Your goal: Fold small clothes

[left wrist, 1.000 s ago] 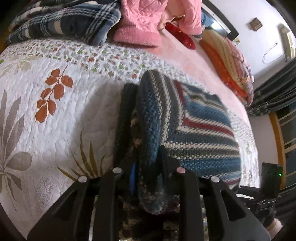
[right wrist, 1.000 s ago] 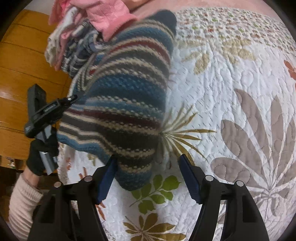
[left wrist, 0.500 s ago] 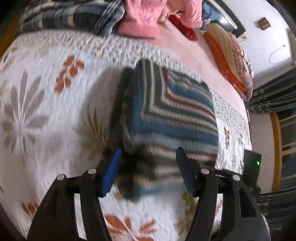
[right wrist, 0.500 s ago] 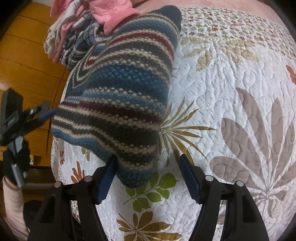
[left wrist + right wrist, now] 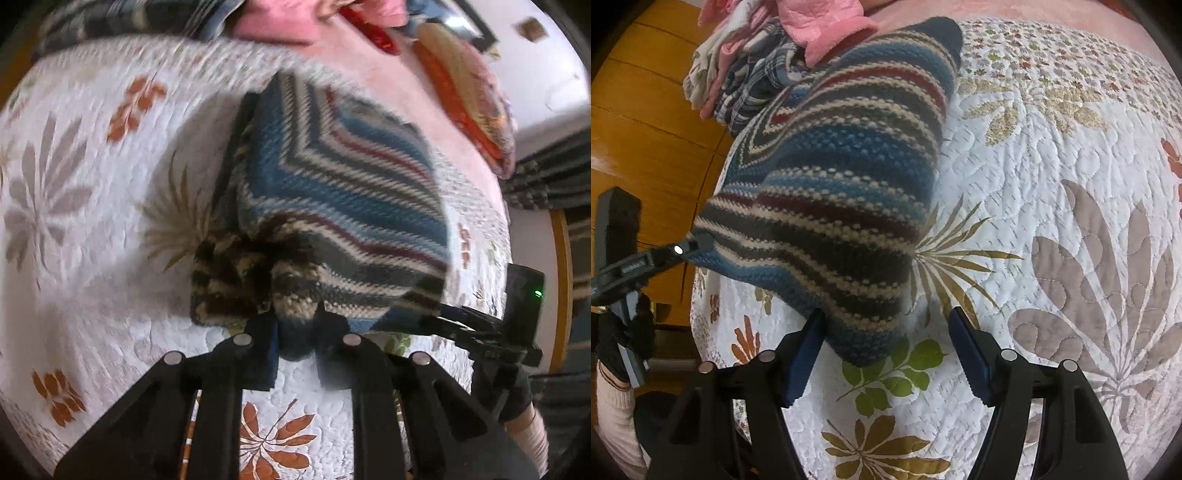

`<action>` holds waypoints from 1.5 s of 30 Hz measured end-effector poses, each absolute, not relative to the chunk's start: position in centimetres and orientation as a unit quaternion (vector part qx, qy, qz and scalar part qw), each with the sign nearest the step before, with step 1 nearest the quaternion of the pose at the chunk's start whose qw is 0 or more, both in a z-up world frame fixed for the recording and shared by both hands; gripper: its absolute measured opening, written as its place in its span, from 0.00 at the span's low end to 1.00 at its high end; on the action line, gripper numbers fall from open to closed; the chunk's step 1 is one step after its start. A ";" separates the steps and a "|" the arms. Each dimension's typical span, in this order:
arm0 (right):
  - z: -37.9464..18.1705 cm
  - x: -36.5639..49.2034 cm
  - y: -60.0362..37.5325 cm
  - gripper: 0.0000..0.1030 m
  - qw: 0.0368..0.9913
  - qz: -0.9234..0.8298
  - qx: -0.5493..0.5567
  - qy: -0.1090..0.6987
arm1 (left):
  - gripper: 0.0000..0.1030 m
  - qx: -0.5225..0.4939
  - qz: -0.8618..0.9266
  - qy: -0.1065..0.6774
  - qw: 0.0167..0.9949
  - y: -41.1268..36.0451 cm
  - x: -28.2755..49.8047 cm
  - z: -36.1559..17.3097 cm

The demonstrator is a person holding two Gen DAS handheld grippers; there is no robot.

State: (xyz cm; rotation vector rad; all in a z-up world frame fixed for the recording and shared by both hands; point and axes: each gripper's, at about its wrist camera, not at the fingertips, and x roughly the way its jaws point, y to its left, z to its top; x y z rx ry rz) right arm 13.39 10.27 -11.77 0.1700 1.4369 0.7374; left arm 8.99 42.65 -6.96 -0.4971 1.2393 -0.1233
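Sweater: one striped knit sweater (image 5: 332, 206), folded, in blue, cream, dark grey and red bands; it lies on the quilt (image 5: 92, 192), near the middle of the bed.
Left gripper: the left gripper (image 5: 295, 332) has its jaws closed on the sweater's near edge, a bunch of knit pinched between them.
Right gripper: the right gripper (image 5: 886, 339) has its jaws standing wide apart, gripping nothing; a near corner of the sweater lies between them, by the left finger.
Left view only: a looser, darker layer of the sweater sticking out at its left side; a pink bedsheet (image 5: 388, 70) beyond the quilt; one orange patterned pillow (image 5: 469, 99) at the far right; dark curtains at the right edge. This view is blurred.
Right view only: the sweater's right edge and far corner; a wooden wall (image 5: 646, 122) at the left; the left gripper from the side, its tip on the sweater's left corner, held by a dark-gloved hand (image 5: 624, 336) with a pale sleeve.
Both views: a heap of clothes (image 5: 750, 70) at the far end, plaid and pink pieces among them.
Count: two grippers, one sweater, one quilt with leaf and flower prints.
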 end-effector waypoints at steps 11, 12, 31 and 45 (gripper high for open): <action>-12.2 12.8 11.7 0.68 0.680 0.335 0.064 0.649 | 0.13 -0.155 -0.035 0.637 0.754 43.0 9.5 -12.6; -12.4 12.9 11.7 0.68 0.679 0.333 0.064 0.651 | 0.13 -0.151 -0.037 0.640 0.753 42.6 9.7 -12.9; -10.6 14.4 9.7 0.74 0.681 0.340 0.107 0.639 | 0.55 -0.297 -0.097 0.547 0.777 47.8 10.3 -6.8; -10.5 15.9 7.3 0.75 0.680 0.333 0.146 0.637 | 0.63 -0.292 -0.092 0.569 0.763 48.0 17.5 -13.1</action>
